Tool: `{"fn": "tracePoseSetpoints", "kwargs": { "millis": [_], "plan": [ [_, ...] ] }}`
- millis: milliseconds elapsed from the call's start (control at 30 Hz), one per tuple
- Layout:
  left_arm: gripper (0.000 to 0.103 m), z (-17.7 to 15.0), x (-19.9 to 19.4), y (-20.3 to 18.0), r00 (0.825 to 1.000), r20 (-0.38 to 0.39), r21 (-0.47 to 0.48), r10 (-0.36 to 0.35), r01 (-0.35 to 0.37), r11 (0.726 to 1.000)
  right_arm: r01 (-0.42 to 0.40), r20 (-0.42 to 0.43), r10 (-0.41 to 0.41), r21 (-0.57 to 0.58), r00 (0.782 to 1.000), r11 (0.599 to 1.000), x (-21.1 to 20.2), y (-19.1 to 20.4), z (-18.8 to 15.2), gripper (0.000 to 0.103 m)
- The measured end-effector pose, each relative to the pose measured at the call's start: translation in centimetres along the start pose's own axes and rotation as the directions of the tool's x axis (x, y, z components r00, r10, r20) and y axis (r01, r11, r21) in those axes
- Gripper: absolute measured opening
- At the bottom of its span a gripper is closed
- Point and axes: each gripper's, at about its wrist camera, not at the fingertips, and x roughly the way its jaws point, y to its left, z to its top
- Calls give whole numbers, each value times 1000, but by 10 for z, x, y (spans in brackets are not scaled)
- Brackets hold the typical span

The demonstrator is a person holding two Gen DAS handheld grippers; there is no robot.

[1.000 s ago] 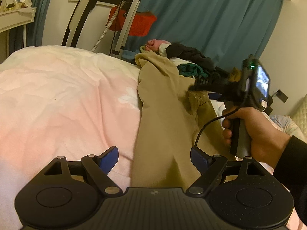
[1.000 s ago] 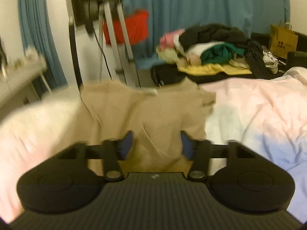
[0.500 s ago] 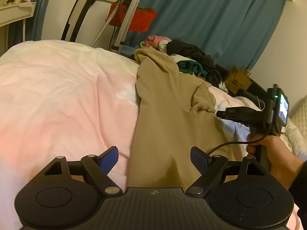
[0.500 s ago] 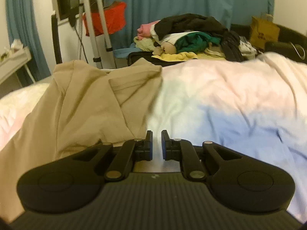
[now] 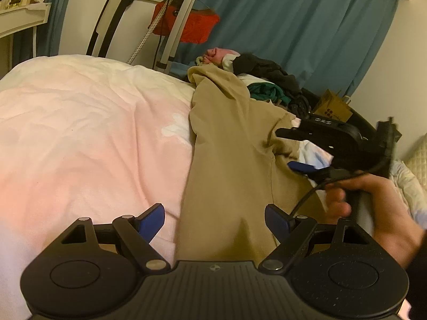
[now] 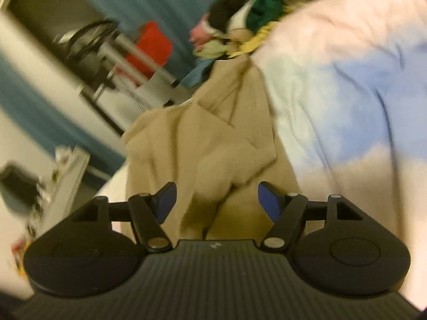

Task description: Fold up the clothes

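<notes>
Left tool point(image 5: 214, 220): blue pads spread wide, nothing between them but the near hem of the tan garment point(image 5: 234, 160) lying below, no contact visible. Tan garment is stretched lengthwise along the bed point(image 5: 88, 122), on the pale pink duvet, running from just in front of the left tool toward the far edge; its right side is bunched where a short sleeve folds over. Right tool point(image 5: 289, 149), held in the person's right hand point(image 5: 373, 200), sits at that bunched sleeve, rolled on its side; its jaws have just been opening and now stand apart. In its own view, right tool point(image 6: 216, 200) has a raised fold of tan cloth in the gap between the pads, but the frame is blurred, so probably not pinched, pads look clear of it. Beyond the garment, at the far end of the bed: a pile of mixed clothes point(image 5: 261, 77), pink, black, green. Behind that, a metal stand point(image 5: 176, 26) with something red on it, and a blue curtain point(image 5: 307, 26) across the back wall.
</notes>
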Motion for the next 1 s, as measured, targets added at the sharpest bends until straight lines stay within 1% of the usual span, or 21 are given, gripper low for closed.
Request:
{"fn": "tracePoseSetpoints", "kwargs": {
  "millis": [33, 100, 133, 167, 200, 267, 333, 400, 467, 533, 633, 733, 800, 833, 867, 900, 933, 1000],
  "plan": [
    [84, 0, 0, 0, 1000, 1, -1, -2, 2, 1000, 6, 14, -6, 22, 1000, 1000, 5, -1, 2, 69],
    [84, 0, 0, 1, 1000, 0, -1, -3, 3, 1000, 21, 39, -23, 60, 999, 998, 13, -1, 5, 61],
    [84, 1, 1, 1, 1000, 0, -2, -4, 4, 1000, 33, 46, -36, 63, 998, 997, 15, 2, 6, 49],
    [84, 1, 1, 2, 1000, 0, -5, -6, 6, 1000, 47, 58, -50, 52, 997, 998, 14, 5, 7, 21],
    [84, 1, 1, 3, 1000, 0, -9, -7, 7, 1000, 64, 74, -66, 30, 995, 998, 13, 8, 8, 12],
    [84, 2, 1, 4, 1000, -1, -20, -10, 10, 1000, 86, 106, -85, -11, 991, 996, 6, 9, 6, 9],
    [84, 3, 0, 5, 1000, 1, -26, -15, 15, 1000, 112, 127, -106, -40, 986, 993, -1, 8, 4, 9],
    [84, 3, -2, 6, 1000, 6, -26, -15, 15, 1000, 154, 108, -148, -50, 983, 987, -4, 2, 0, 9],
    [84, 3, -3, 7, 1000, 14, -19, -7, 8, 1000, 169, 82, -164, -63, 983, 984, -5, -2, -4, 9],
    [84, 3, -4, 7, 1000, 16, -17, -3, 3, 1000, 161, 78, -155, -71, 985, 984, -13, -1, -6, 11],
    [84, 4, -6, 6, 1000, 21, -10, 8, -8, 1000, 145, 28, -143, -85, 989, 986, -30, 4, -9, 12],
    [84, 3, -12, 3, 1000, 25, 10, 18, -19, 1000, 103, -23, -108, -157, 994, 982, -67, 13, -20, 14],
    [84, 1, -16, 0, 999, 23, 29, 27, -27, 999, 79, -44, -89, -191, 995, 978, -100, 15, -32, 33],
    [84, 0, -19, -2, 999, 19, 38, 30, -30, 999, 70, -50, -81, -195, 995, 978, -118, 14, -40, 60],
    [84, -3, -22, -3, 999, 13, 47, 32, -32, 998, 62, -55, -74, -200, 996, 978, -136, 14, -49, 84],
    [84, -5, -25, -4, 999, 7, 56, 34, -34, 998, 52, -61, -65, -203, 996, 978, -154, 12, -58, 87],
    [84, -7, -29, -5, 999, -3, 58, 33, -33, 998, 39, -73, -54, -199, 996, 979, -170, 7, -68, 84],
    [83, -13, -39, -5, 999, -28, 46, 28, -27, 999, 11, -110, -31, -181, 993, 983, -200, -5, -90, 84]
  ]
}}
